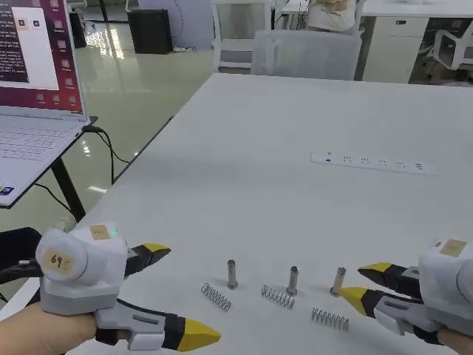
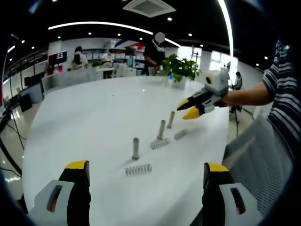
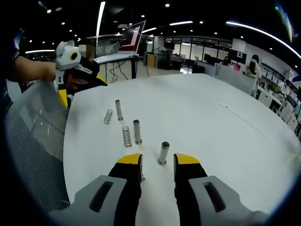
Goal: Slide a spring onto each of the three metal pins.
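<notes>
Springs point(image 1: 278, 296) flat on table point(image 1: 295, 148) beside three upright pins point(image 1: 293, 280).

On the table point(image 1: 295, 133), the left pin point(image 1: 232, 274), middle pin point(image 1: 293, 280) and right pin point(image 1: 338, 281) stand in a row near the near edge. The left spring point(image 1: 216, 296), middle spring point(image 1: 278, 296) and right spring point(image 1: 329, 319) lie just nearer, one by each pin. A power strip point(image 1: 377, 163) lies farther back, to the right. A laptop point(image 1: 33, 96) sits beyond the table's left edge.
</notes>
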Available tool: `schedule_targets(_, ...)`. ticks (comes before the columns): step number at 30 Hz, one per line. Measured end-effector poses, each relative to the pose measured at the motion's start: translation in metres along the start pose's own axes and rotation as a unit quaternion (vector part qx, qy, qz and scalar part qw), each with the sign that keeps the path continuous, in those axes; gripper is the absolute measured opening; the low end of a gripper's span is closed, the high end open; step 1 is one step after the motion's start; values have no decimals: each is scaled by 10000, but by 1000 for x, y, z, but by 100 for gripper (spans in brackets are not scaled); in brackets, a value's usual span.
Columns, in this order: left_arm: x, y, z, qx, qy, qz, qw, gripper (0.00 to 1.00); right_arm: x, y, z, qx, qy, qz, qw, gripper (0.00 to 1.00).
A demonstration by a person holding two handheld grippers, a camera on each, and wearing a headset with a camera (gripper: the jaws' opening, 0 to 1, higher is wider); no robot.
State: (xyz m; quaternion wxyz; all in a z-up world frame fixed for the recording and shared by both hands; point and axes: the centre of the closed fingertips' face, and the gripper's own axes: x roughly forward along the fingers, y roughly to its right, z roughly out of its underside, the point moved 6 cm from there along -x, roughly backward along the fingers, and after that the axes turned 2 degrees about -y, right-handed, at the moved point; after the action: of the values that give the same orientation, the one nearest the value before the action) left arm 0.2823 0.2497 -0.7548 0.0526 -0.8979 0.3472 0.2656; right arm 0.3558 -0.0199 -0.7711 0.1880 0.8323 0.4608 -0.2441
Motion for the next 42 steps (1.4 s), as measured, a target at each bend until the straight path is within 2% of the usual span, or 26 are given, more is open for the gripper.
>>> schedule_targets(5, -1, 0, 1, 3, -24, 0, 10000, 98, 2, -12, 5, -633, -172, -265, 9975, 25)
schedule_targets(15, -1, 1, 2, -8, -45, 12, 10000, 98, 6, -23, 16, -984, -392, -535, 9929, 24)
schedule_targets(21, -1, 4, 3, -13, -55, 34, 10000, 98, 9, -25, 21, -1144, -514, -611, 9902, 23)
schedule_targets(24, -2, 5, 3, 0, -73, 65, 10000, 98, 11, -28, 24, -1140, -552, -758, 9890, 23)
schedule_targets(36, -3, 4, 3, 40, -139, 119, 9998, 98, 19, -27, 29, -1264, -794, -868, 9850, 18)
schedule_targets(42, -1, 3, 1, 54, -152, 143, 9998, 98, 21, -26, 30, -1313, -827, -892, 9839, 16)
